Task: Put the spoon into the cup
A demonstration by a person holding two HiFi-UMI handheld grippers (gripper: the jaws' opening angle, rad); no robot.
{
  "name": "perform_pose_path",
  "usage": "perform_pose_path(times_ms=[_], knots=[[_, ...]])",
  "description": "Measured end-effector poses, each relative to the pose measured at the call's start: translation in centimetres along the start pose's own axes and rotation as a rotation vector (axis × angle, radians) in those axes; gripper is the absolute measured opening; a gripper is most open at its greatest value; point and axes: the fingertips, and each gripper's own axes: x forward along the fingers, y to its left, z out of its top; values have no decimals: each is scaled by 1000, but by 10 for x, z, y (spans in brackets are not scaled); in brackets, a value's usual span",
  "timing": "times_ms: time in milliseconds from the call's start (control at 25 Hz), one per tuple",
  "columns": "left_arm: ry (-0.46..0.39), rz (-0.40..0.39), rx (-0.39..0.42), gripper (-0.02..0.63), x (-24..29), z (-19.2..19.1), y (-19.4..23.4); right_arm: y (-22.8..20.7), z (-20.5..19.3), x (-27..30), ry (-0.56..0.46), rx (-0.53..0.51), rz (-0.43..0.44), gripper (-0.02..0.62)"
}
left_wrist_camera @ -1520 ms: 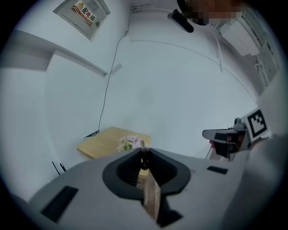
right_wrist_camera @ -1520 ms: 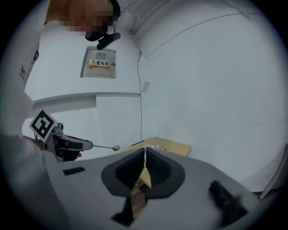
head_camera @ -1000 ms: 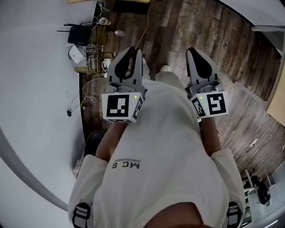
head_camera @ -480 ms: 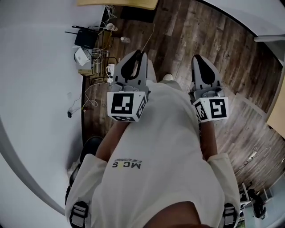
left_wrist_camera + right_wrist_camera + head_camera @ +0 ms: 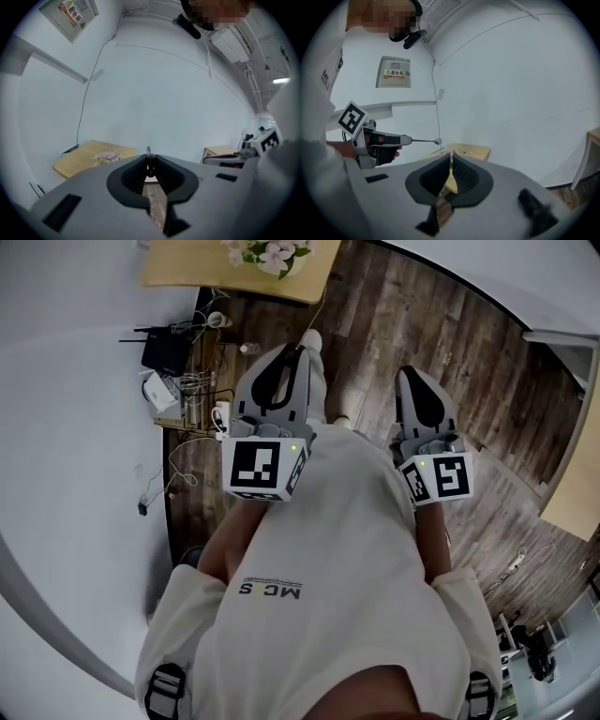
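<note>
Left gripper [image 5: 296, 351] clamped on the spoon [image 5: 436, 140], gripping its handle end, bowl projecting forward; right gripper [image 5: 412, 379] closed on nothing. I see no cup, only a distant wooden table [image 5: 187, 273]. Risk, as I judge it: the thin handle may pivot or slip between the pads if I jolt it.

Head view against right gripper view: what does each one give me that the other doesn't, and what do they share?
Head view only: the router and tangled cables by the wall. Right gripper view only: the spoon sticking out of the left claw, which is shut on it, and a labelled wall box. Both: the left claw, the shut right claw and the wooden table. Neither shows a cup.
</note>
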Motion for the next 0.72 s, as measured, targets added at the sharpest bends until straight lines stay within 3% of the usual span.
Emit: perform_pose_path(times_ms=[320,520,720], knots=[[-10,-120,0,52,138,82,62,-53,82,132,-15,-8,-80,34],[-17,-109,-19,52,192,112,111,-71,106,198,3,-56,-74,34],[-2,-64,-32,52,221,124,131,-87,114,241,38,-43,-16,34]])
